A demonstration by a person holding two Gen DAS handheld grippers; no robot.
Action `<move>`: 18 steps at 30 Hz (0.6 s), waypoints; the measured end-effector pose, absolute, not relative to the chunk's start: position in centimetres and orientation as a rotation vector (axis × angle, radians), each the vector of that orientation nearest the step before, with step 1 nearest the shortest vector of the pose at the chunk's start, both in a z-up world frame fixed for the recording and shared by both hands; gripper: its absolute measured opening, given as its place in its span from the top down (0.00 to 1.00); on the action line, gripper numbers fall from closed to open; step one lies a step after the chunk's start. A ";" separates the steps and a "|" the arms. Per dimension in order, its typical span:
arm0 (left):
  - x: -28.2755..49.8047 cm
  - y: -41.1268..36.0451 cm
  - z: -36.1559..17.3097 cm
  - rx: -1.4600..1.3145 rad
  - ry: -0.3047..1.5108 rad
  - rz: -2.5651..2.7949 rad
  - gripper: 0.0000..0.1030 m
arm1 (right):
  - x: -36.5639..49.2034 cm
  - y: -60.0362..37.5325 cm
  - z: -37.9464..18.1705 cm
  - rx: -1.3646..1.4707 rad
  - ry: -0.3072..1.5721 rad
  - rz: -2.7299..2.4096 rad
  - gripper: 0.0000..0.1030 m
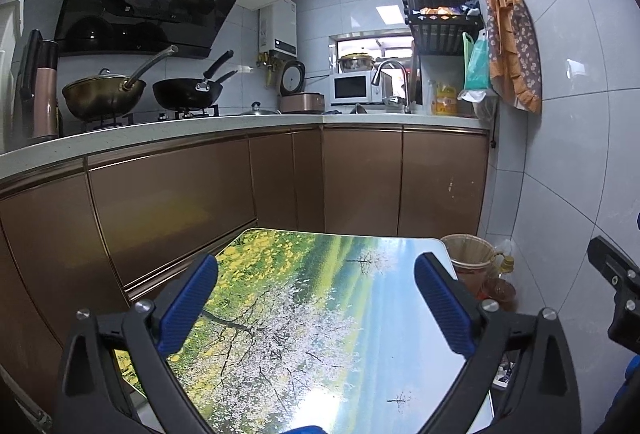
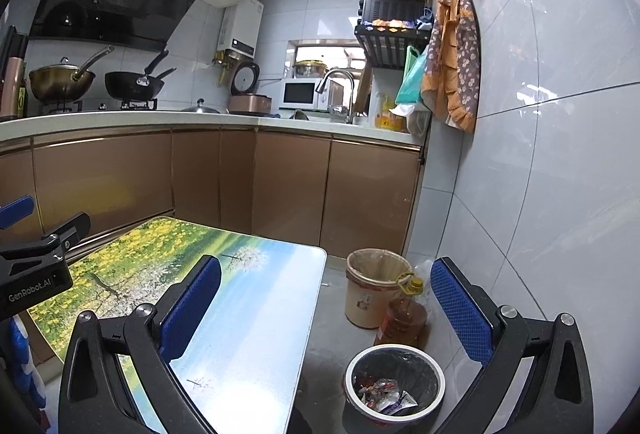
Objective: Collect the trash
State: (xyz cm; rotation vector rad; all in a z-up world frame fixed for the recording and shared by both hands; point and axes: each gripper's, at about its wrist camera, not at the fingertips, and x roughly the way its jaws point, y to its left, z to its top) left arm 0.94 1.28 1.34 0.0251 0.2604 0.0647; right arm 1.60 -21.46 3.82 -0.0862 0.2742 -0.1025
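My left gripper (image 1: pixel 316 270) is open and empty above a small table (image 1: pixel 360 258) printed with a flowering-tree landscape. My right gripper (image 2: pixel 326 274) is open and empty, over the table's right edge (image 2: pixel 308 314) and the floor. A round trash bin (image 2: pixel 394 382) with a black liner stands on the floor below it and holds several crumpled wrappers (image 2: pixel 384 392). A taller beige bin (image 2: pixel 376 286) with a clear liner stands behind it; it also shows in the left wrist view (image 1: pixel 470 254). The left gripper shows at the left edge of the right wrist view (image 2: pixel 36 254).
A bottle of amber oil (image 2: pixel 402 318) stands between the two bins. Brown cabinets (image 1: pixel 240 185) and a counter with woks (image 1: pixel 104 93), a rice cooker, a microwave and a sink run behind the table. A tiled wall (image 2: pixel 540 193) with a hanging apron closes the right side.
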 end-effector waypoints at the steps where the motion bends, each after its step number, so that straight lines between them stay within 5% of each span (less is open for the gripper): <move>1: 0.9 1.4 1.3 0.020 0.261 0.068 0.04 | 1.5 -21.4 3.9 -0.086 0.270 -0.100 0.00; 18: 2.0 1.2 -0.5 0.014 0.320 0.059 0.04 | 3.2 -22.2 2.1 -0.071 0.331 -0.096 0.00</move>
